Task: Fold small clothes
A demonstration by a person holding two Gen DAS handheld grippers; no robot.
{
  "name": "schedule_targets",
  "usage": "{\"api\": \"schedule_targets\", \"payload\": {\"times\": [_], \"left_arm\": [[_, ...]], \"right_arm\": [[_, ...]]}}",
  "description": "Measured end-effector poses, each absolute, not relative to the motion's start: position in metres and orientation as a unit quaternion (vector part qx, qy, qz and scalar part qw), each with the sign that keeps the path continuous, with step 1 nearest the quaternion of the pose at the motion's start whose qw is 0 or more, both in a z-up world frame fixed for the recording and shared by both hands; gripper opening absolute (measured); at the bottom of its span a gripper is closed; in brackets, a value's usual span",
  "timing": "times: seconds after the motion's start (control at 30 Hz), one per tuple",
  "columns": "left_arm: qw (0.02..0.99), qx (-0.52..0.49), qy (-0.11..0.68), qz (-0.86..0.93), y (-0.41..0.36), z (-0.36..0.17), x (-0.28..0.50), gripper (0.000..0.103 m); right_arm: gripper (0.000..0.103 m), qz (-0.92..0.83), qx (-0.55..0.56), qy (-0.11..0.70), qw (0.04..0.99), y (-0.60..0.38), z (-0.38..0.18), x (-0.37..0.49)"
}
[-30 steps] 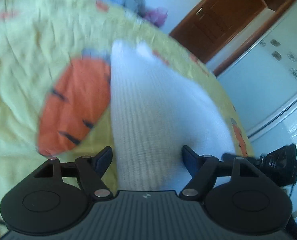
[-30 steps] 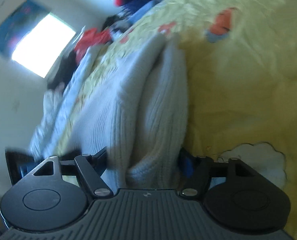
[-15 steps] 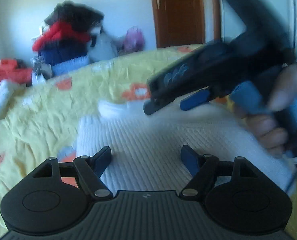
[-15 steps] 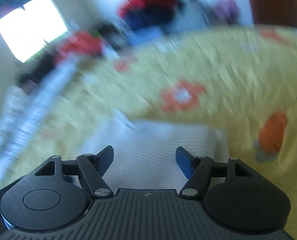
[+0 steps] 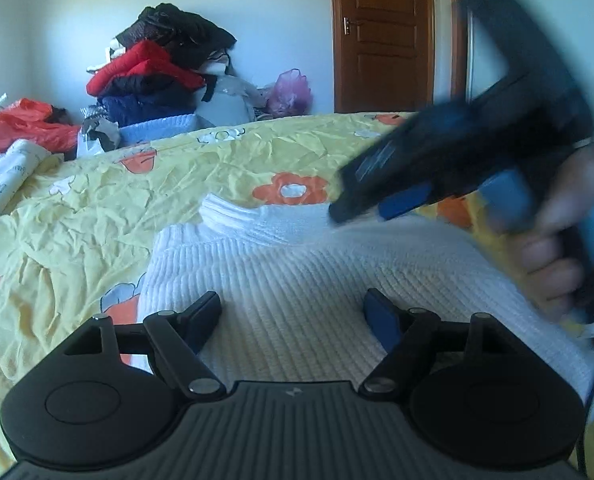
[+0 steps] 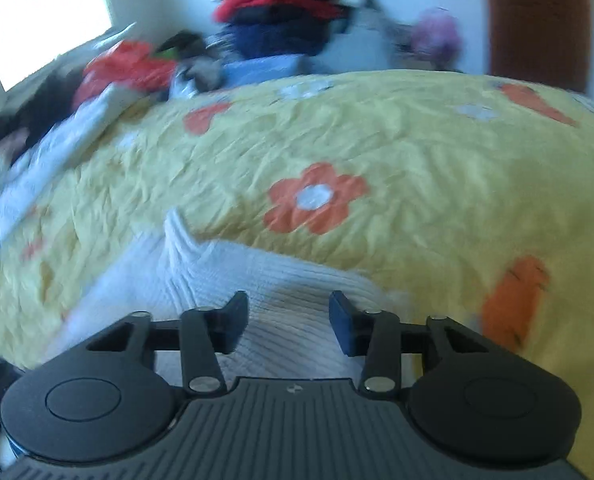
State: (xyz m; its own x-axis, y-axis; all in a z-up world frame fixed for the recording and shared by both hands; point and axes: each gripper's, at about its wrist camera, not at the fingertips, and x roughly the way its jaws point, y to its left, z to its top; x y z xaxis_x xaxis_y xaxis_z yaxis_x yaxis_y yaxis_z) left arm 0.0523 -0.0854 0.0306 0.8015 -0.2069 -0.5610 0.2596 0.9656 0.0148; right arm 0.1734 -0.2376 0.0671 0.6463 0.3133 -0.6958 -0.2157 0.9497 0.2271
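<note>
Two grippers angle down over a white knit sweater [image 5: 297, 272] on a yellow floral bedspread [image 5: 97, 200].
The left gripper [image 5: 293, 316] stands wide open; the right gripper [image 6: 289, 316] is closing, sweater between unpressed pads.

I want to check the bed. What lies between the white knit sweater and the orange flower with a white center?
Only bare yellow bedspread separates the sweater from the flower, as the right wrist view shows.

1. A home bedroom: a bed [image 5: 97, 208] spread with a crumpled yellow bedspread [image 6: 417, 140] printed with orange flowers.
2. A pile of clothes [image 5: 157, 76] is heaped against the white wall.
3. A brown panelled wooden door [image 5: 381, 36] stands closed.
4. A bright window [image 6: 45, 12] lights the room.
</note>
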Motion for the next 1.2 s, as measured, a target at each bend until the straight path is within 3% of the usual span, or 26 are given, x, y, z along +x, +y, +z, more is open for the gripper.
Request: {"api": "schedule_targets", "payload": {"times": [0.2, 0.33, 0.4, 0.6, 0.67, 0.9, 1.03, 1.2], "left_arm": [[0.953, 0.019, 0.266, -0.144, -0.063, 0.047, 0.011, 0.079], [0.953, 0.052, 0.267, -0.133, -0.075, 0.028, 0.017, 0.079], [0.952, 0.047, 0.273, -0.131, -0.077, 0.025, 0.023, 0.080], [0.957, 0.051, 0.260, -0.120, -0.082, 0.019, 0.029, 0.082], [0.956, 0.051, 0.263, -0.117, -0.077, 0.027, 0.021, 0.083], [0.955, 0.014, 0.269, -0.126, -0.048, 0.038, -0.037, 0.084], [0.951, 0.047, 0.283, -0.113, -0.060, 0.022, -0.038, 0.088], [0.948, 0.028, 0.299, -0.106, -0.056, 0.019, -0.032, 0.094]], "right_arm": [[0.079, 0.229, 0.103, 0.340, 0.906, -0.245, 0.106, 0.108], [0.076, 0.191, 0.073, 0.386, 0.900, -0.235, 0.057, 0.122], [0.075, 0.189, 0.029, 0.352, 0.916, -0.229, 0.040, 0.118], [0.076, 0.191, 0.047, 0.361, 0.912, -0.232, 0.042, 0.124], [0.071, 0.175, 0.039, 0.349, 0.920, -0.231, 0.050, 0.112], [0.078, 0.208, 0.104, 0.311, 0.922, -0.242, 0.082, 0.021], [0.071, 0.224, 0.109, 0.338, 0.907, -0.245, 0.053, 0.022], [0.062, 0.206, 0.142, 0.373, 0.894, -0.252, 0.063, 0.035]]}}
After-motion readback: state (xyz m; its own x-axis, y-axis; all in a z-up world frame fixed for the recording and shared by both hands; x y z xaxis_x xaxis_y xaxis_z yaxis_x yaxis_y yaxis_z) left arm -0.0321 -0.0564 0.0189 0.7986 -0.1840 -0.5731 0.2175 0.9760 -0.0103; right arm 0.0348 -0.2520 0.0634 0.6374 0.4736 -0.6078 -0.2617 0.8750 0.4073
